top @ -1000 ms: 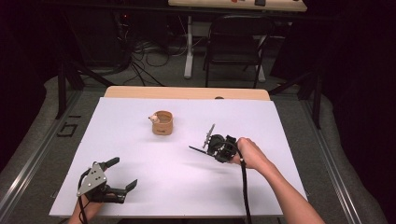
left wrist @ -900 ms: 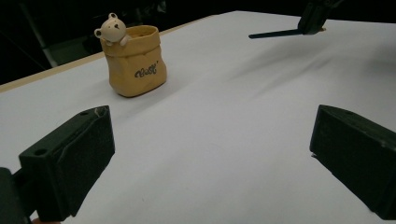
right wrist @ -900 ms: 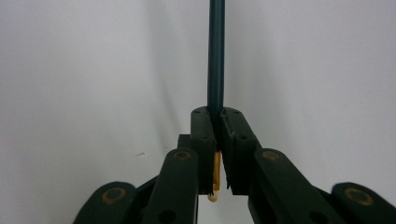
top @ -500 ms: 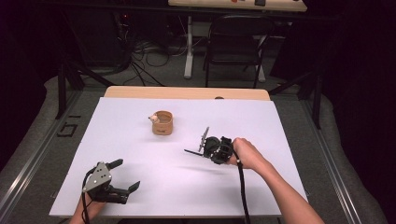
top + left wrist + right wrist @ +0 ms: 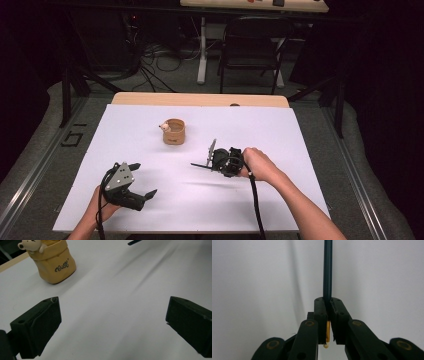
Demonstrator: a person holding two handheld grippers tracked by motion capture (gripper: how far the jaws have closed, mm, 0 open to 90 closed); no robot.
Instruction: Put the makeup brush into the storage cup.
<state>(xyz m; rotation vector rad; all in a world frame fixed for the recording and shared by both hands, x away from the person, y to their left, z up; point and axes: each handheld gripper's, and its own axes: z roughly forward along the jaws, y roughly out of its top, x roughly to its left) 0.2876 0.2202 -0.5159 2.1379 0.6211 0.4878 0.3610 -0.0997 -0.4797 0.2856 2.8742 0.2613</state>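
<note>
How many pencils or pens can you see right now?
1. A dark pencil is clamped in the right gripper, pointing out from its jaws over the white table. More may be hidden inside the tan holder with the small bear; its inside isn't visible.

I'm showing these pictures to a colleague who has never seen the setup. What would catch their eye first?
Probably the tan pot with a small bear figure peeking over its rim, standing alone on the white table. Next, the right gripper, right of centre, shut on a thin dark pencil-like stick that points out ahead of it. The left gripper, near the table's front left, hangs open with nothing between its fingers.
</note>
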